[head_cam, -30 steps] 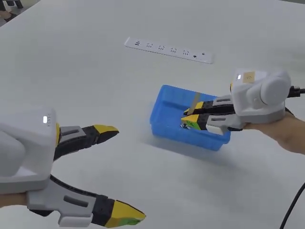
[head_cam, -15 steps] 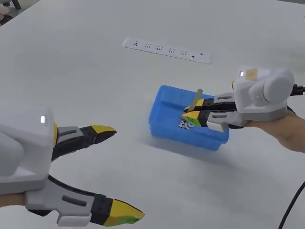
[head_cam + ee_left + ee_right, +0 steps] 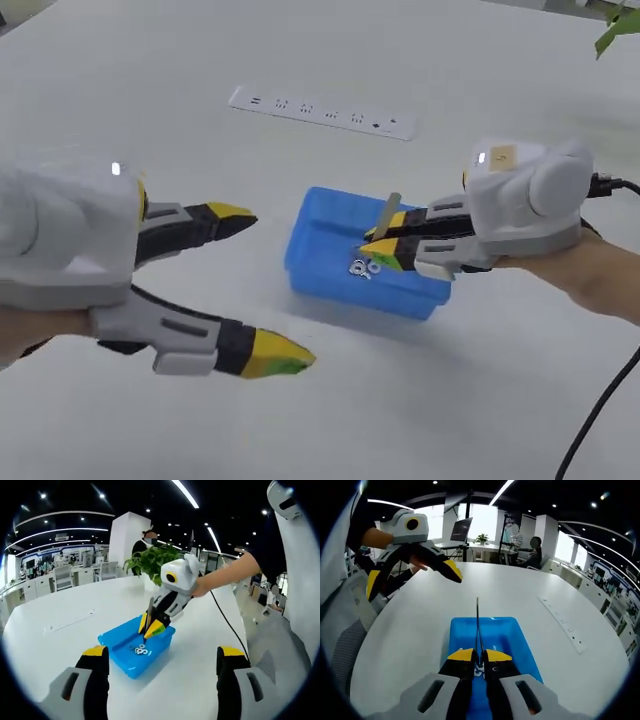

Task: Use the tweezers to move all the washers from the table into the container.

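The left gripper (image 3: 272, 285) has its jaws wide apart. A hand (image 3: 590, 275) holds the right gripper (image 3: 376, 248), jaws squeezed on the tweezers (image 3: 388, 212).

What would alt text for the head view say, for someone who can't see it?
The right hand-held gripper holds tweezers over a blue container with washers inside, on a white table. The left hand-held gripper hangs open nearby; a power strip lies behind.

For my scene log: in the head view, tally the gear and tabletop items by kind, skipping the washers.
claws: 2, left claw and right claw
tweezers: 1
container: 1
power strip: 1
plant: 1
total: 6
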Action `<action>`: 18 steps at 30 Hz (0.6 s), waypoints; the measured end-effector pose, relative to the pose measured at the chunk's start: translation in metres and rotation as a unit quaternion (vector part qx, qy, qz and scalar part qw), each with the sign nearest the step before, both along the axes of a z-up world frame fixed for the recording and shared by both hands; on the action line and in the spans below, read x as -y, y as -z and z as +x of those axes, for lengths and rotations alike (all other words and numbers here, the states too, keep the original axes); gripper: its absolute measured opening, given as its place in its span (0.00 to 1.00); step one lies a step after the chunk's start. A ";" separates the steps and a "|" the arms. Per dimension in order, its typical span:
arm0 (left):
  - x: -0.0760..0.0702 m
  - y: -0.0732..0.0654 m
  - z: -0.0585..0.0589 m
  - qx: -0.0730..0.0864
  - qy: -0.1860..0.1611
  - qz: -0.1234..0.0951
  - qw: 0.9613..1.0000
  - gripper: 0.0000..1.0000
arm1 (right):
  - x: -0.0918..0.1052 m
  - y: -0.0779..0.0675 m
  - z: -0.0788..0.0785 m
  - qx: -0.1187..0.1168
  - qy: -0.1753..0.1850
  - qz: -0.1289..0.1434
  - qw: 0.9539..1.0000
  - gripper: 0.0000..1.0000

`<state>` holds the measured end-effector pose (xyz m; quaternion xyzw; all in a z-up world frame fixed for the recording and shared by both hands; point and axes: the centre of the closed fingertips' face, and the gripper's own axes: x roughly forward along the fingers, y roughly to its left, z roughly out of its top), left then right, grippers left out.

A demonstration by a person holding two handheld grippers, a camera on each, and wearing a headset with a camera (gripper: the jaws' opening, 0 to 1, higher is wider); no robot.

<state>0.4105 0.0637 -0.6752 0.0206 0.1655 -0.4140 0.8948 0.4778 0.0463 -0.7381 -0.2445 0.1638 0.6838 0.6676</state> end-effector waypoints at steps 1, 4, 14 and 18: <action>0.006 -0.004 0.006 0.005 0.010 -0.002 1.000 0.92 | 0.000 -0.002 -0.001 0.003 -0.002 0.000 1.000 0.08; 0.013 -0.003 0.021 0.026 0.031 0.033 0.999 0.87 | 0.001 -0.002 -0.001 0.006 -0.006 -0.002 1.000 0.08; 0.046 -0.006 0.064 0.048 0.075 0.056 0.994 0.67 | 0.001 -0.003 -0.005 0.013 -0.014 -0.009 1.000 0.08; 0.049 -0.004 0.070 0.058 0.091 0.078 0.991 0.44 | 0.001 -0.003 -0.005 0.017 -0.017 -0.011 1.000 0.08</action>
